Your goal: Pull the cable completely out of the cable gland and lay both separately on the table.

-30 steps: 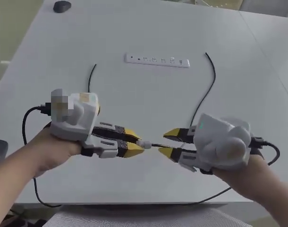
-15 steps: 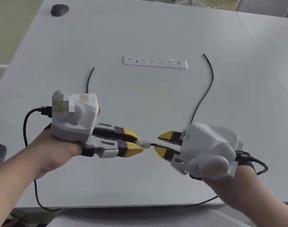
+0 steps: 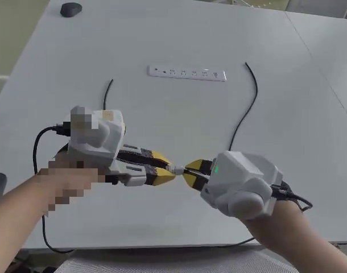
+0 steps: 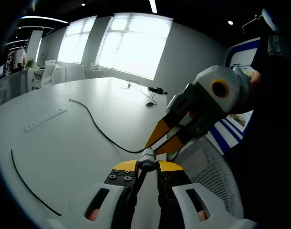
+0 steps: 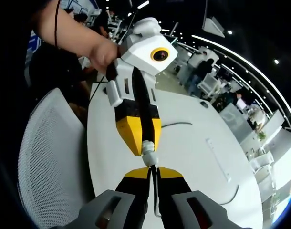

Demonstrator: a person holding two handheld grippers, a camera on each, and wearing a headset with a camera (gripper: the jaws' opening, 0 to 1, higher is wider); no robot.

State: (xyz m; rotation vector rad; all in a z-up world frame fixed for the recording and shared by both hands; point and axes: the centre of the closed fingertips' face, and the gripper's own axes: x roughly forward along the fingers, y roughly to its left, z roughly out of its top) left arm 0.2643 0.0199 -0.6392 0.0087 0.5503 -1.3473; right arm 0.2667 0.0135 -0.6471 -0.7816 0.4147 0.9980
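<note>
A small white cable gland (image 3: pixel 174 169) is held just above the table, with my left gripper (image 3: pixel 169 172) shut on it. A thin black cable (image 3: pixel 248 108) leaves the gland toward the right and trails across the table to the back. My right gripper (image 3: pixel 190 171) faces the left one tip to tip, shut on the cable right beside the gland. In the left gripper view the gland (image 4: pixel 146 157) sits between my yellow jaws and the right gripper (image 4: pixel 153 146) meets it. In the right gripper view the cable (image 5: pixel 155 187) runs between my jaws up to the gland (image 5: pixel 149 150).
A white power strip (image 3: pixel 188 74) lies at the back middle of the white table (image 3: pixel 179 119). A second short black cable (image 3: pixel 108 94) lies to the left. A dark mouse (image 3: pixel 71 8) sits at the far left corner. A mesh chair back (image 5: pixel 45 157) stands at the near edge.
My right gripper has moved left up to the gland and its jaws, spread a second ago, have come together on the cable. The left gripper has kept its hold.
</note>
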